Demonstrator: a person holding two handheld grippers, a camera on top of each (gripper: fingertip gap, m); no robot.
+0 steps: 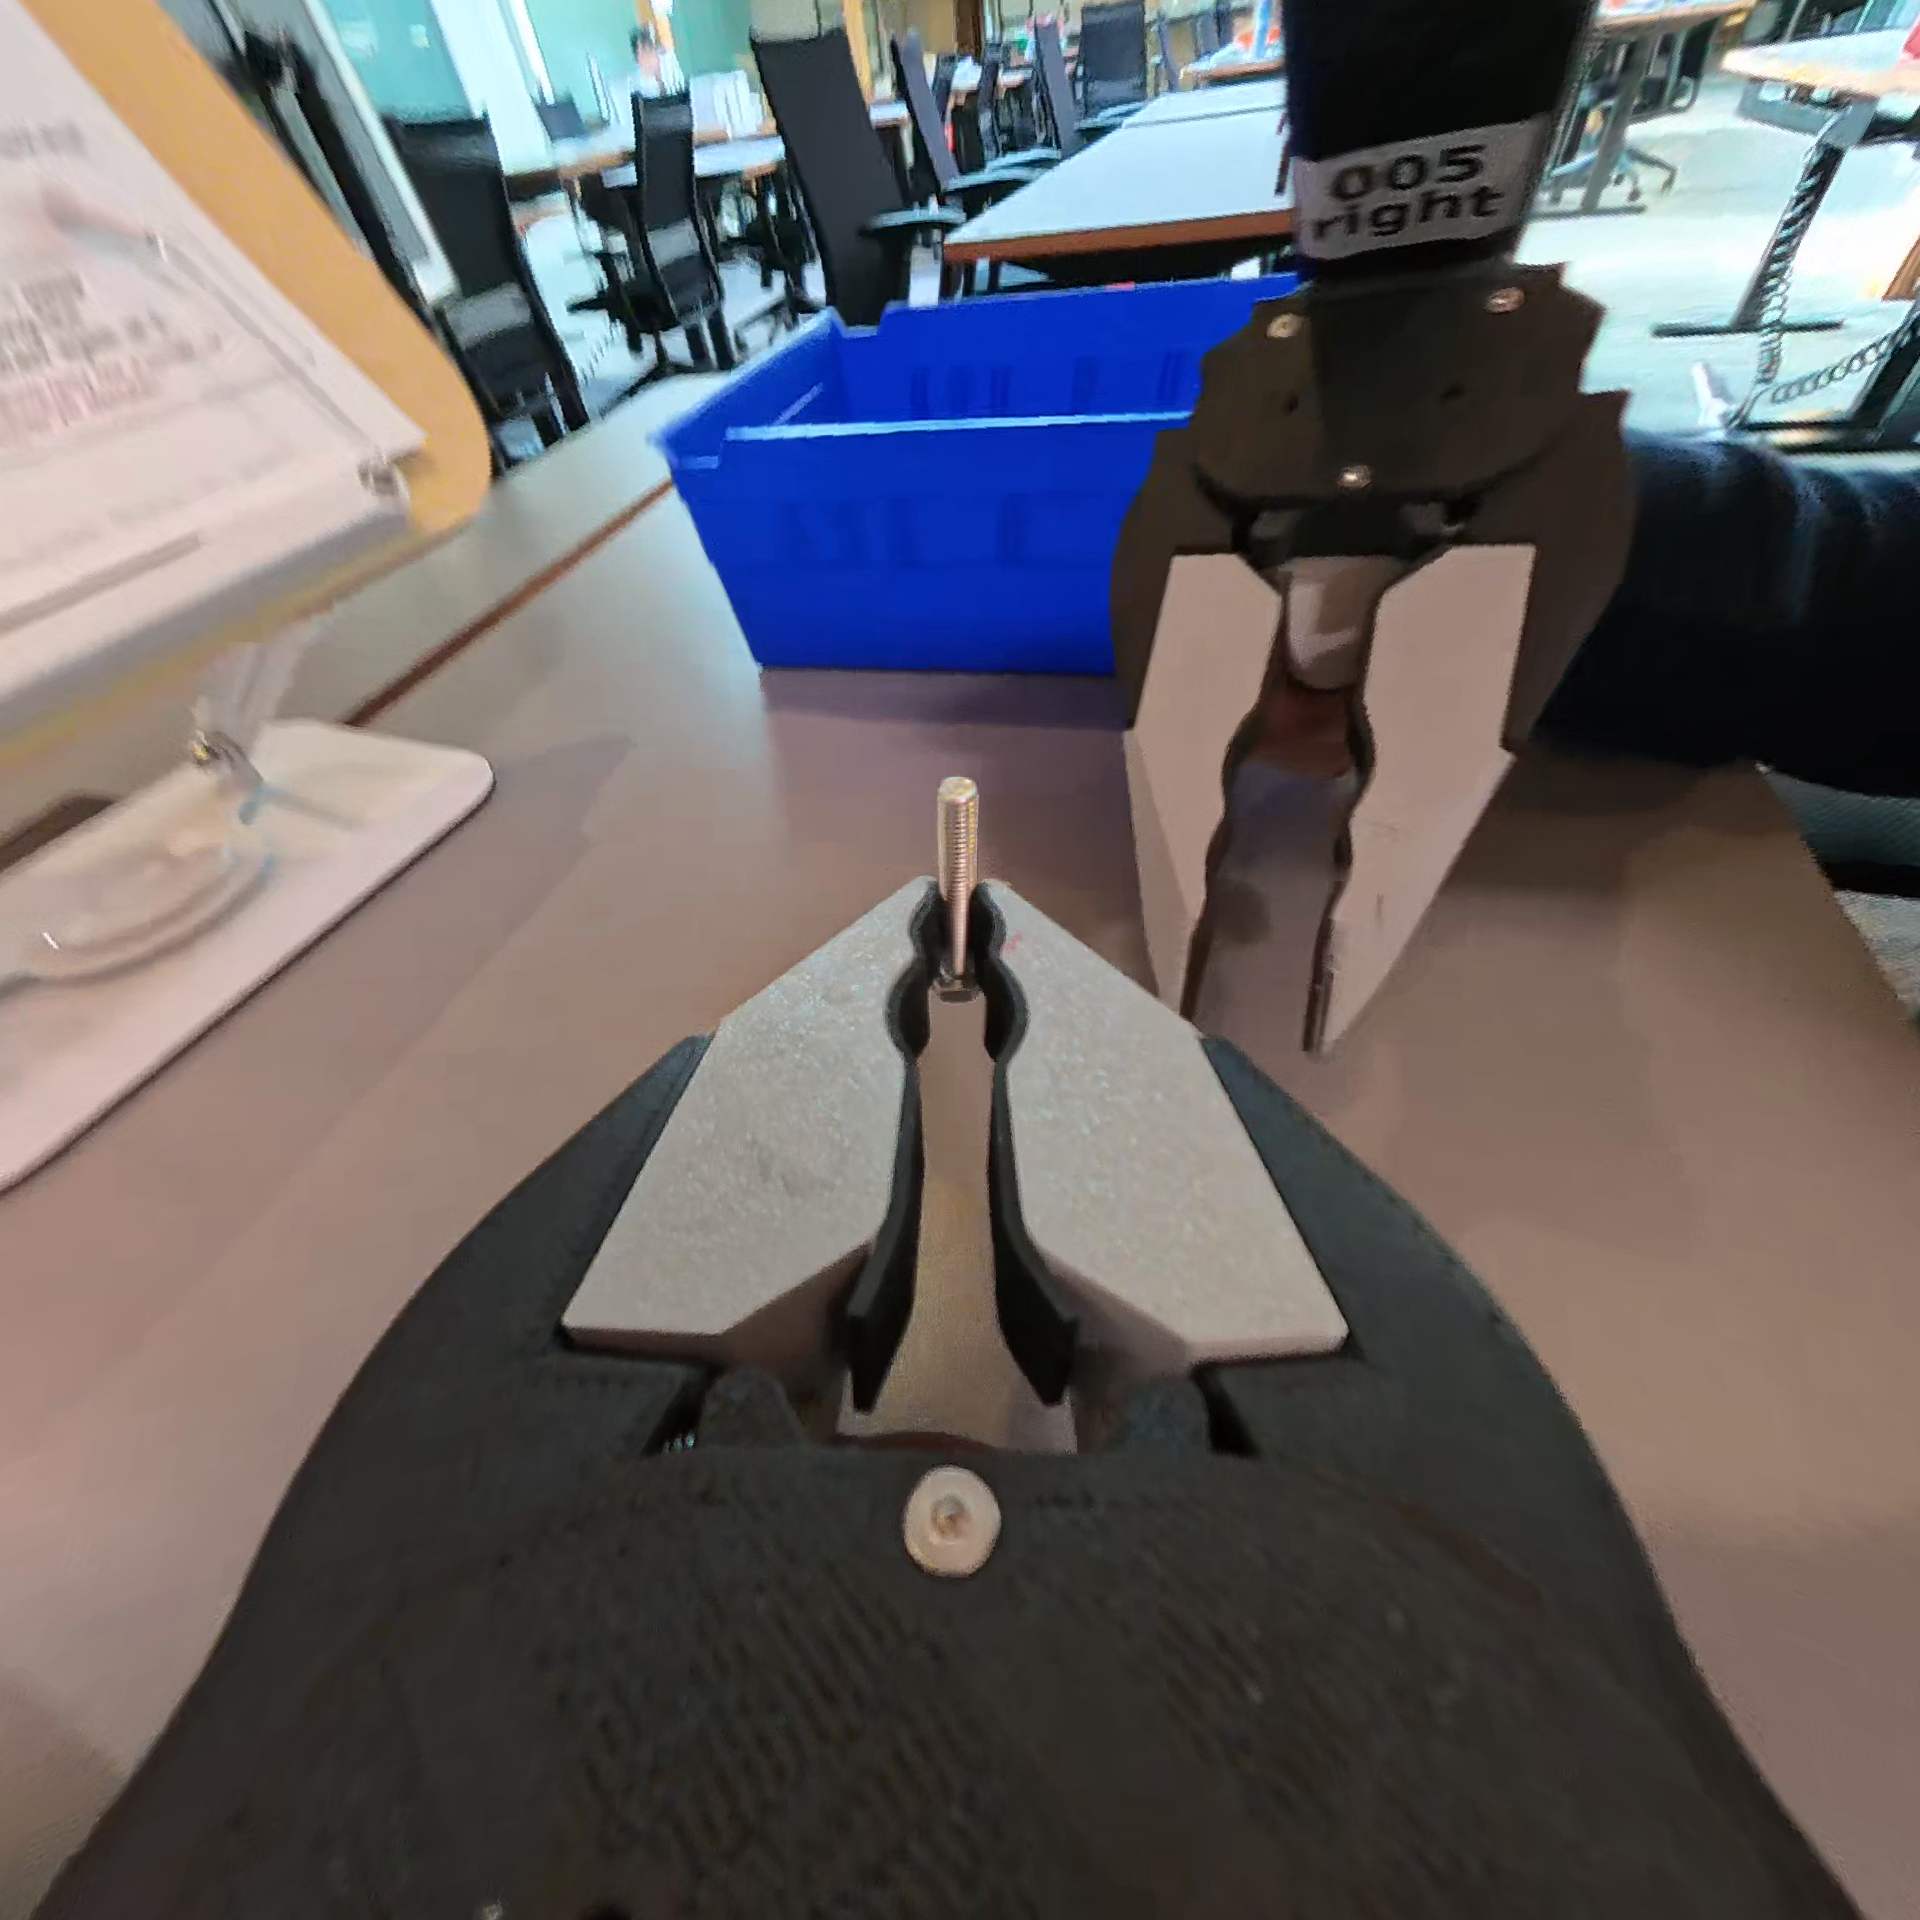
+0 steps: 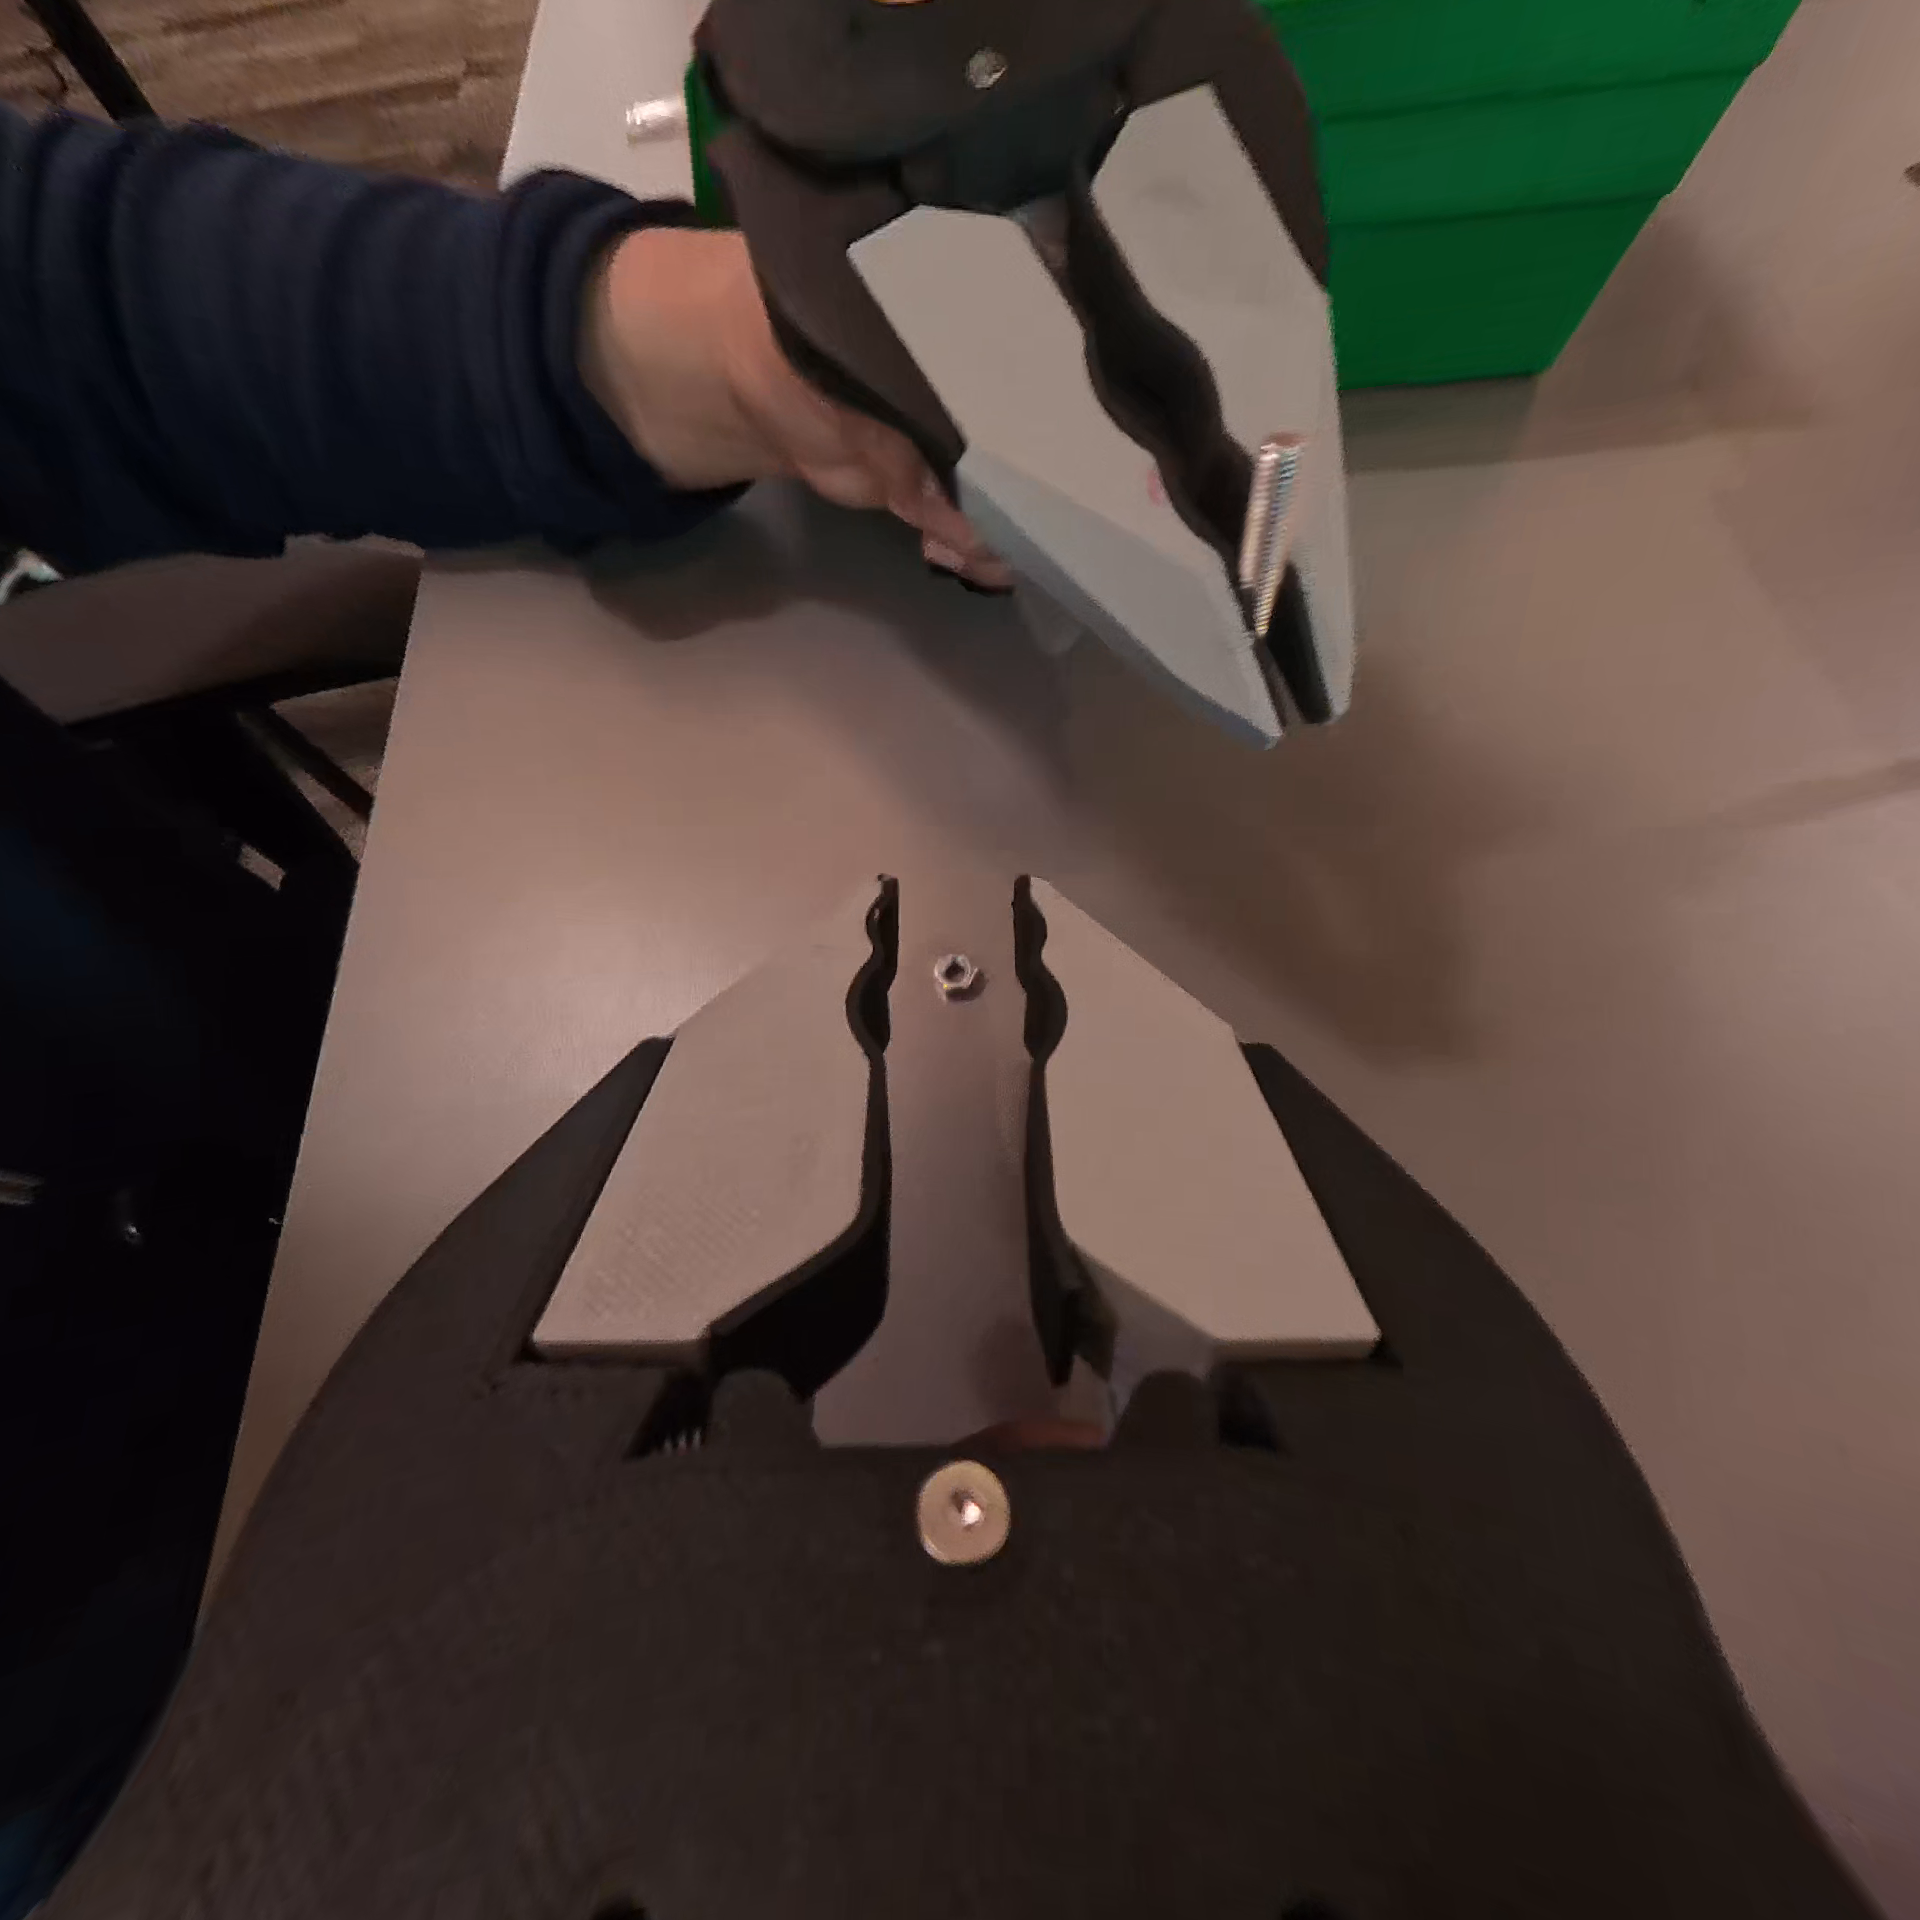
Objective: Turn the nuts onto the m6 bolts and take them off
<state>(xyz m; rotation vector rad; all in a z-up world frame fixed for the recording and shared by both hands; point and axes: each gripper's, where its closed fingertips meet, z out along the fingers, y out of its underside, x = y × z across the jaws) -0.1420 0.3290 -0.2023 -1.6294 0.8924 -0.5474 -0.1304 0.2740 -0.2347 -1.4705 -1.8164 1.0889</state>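
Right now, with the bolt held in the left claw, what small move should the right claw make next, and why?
Probably close the right claw on the nut. The nut lies loose on the table between its open fingers, while the left claw already pinches the bolt with its thread bare.

A blue bin (image 1: 935, 499) stands far on the desk (image 1: 520, 831), a clear sign stand (image 1: 187, 582) at left. Office chairs (image 1: 665, 239) fill the room behind. A green bin (image 2: 1538, 197) sits far right.
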